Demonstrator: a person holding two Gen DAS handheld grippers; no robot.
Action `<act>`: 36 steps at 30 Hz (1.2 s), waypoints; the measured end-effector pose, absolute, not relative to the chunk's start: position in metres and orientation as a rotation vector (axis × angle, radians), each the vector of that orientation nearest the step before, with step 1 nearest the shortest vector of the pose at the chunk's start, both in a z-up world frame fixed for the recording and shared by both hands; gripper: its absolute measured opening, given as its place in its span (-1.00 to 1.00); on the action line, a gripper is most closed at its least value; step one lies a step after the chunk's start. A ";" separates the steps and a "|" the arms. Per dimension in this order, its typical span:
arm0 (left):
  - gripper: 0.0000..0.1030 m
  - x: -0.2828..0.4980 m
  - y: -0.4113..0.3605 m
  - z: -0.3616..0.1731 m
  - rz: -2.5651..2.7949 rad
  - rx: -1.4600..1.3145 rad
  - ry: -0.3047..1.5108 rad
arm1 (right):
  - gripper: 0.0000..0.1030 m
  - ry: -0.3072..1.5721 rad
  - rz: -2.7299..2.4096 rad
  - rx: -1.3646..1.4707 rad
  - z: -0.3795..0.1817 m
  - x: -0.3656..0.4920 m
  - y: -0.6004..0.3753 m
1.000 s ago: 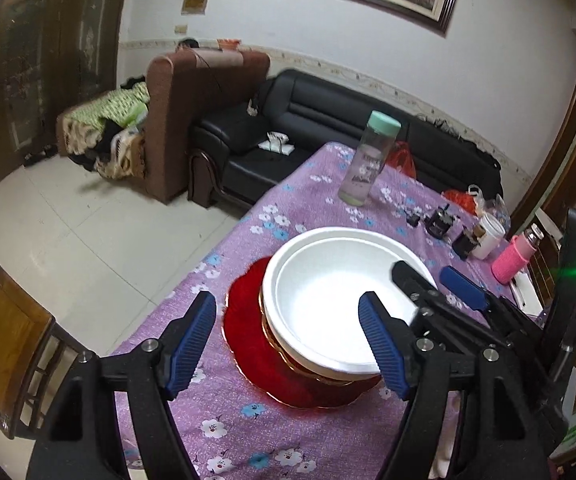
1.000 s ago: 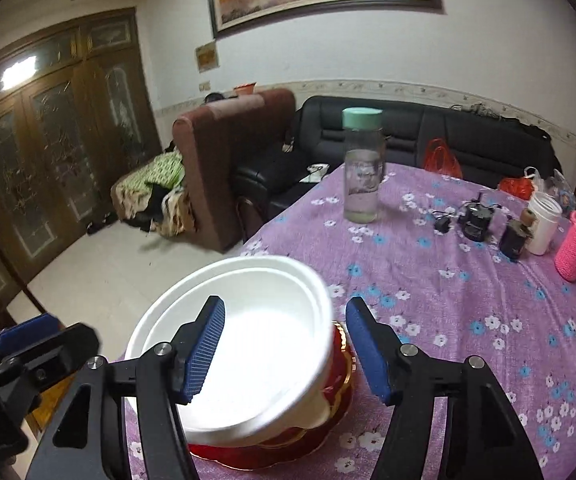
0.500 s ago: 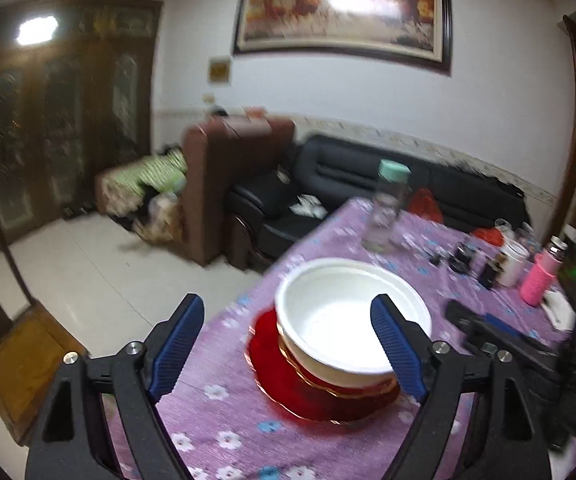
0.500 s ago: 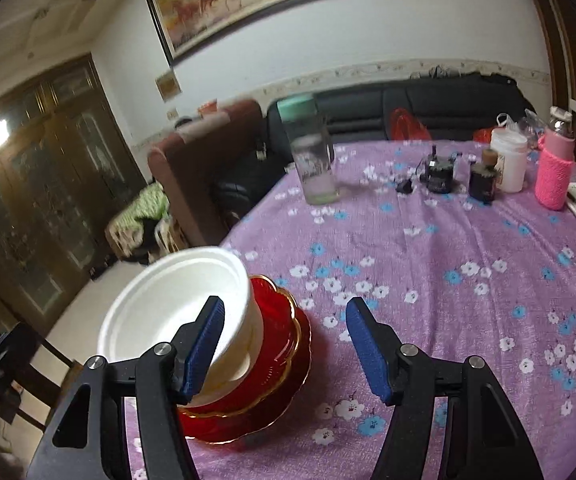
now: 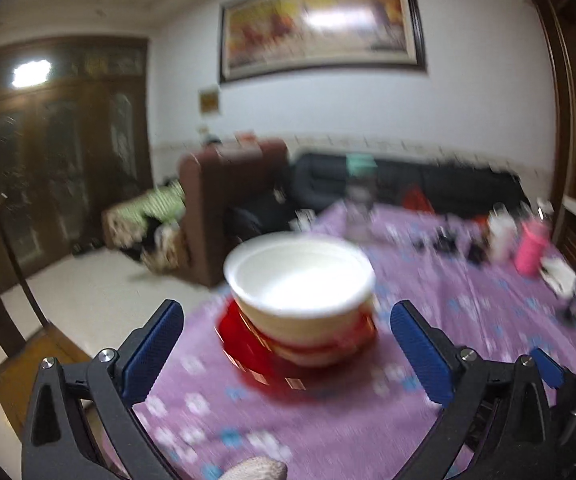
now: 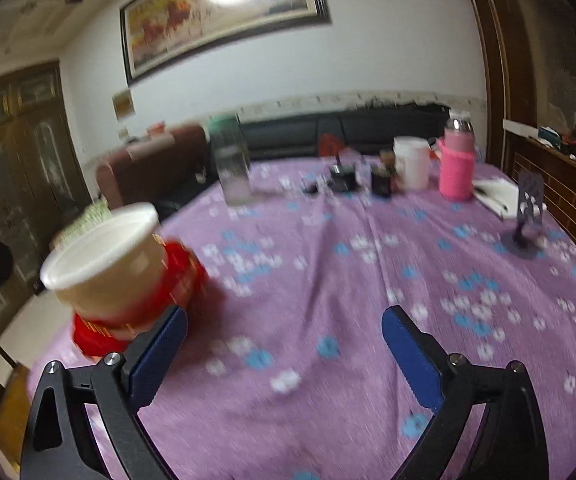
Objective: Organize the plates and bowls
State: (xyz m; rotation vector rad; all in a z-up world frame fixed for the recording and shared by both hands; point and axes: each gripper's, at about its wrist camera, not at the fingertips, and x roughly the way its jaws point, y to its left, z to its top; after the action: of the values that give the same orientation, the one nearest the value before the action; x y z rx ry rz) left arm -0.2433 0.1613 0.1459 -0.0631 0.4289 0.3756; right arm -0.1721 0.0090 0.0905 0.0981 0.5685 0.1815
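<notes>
White round bowl (image 5: 300,276) sits stacked on red gold-rimmed plates (image 5: 256,344) on the purple floral tabletop (image 6: 368,280), ahead of the left hand-held gripper (image 5: 288,352), whose jaws are opening, nothing between. Right hand-held gripper (image 6: 284,356) is opening too, stack off to its left.

Both wrist views low over table (image 6: 328,280), facing sofa; share bowl stack (image 5: 300,300).

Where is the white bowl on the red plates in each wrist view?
Left wrist: white bowl at centre, beyond the gripper's pads.
Right wrist: same bowl at far left, above the left pad.
Shared landmark: green-capped clear bottle further back on the purple floral tablecloth.
</notes>
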 end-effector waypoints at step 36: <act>1.00 -0.213 0.191 0.087 0.316 -0.170 0.709 | 0.94 0.692 0.279 -0.072 0.055 -0.184 0.069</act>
State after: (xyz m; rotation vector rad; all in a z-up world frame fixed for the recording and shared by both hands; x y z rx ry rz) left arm -0.2131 0.1908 0.0870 -0.1704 0.7094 0.3157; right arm -0.1836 0.0690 0.0554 -0.0719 0.6922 0.2793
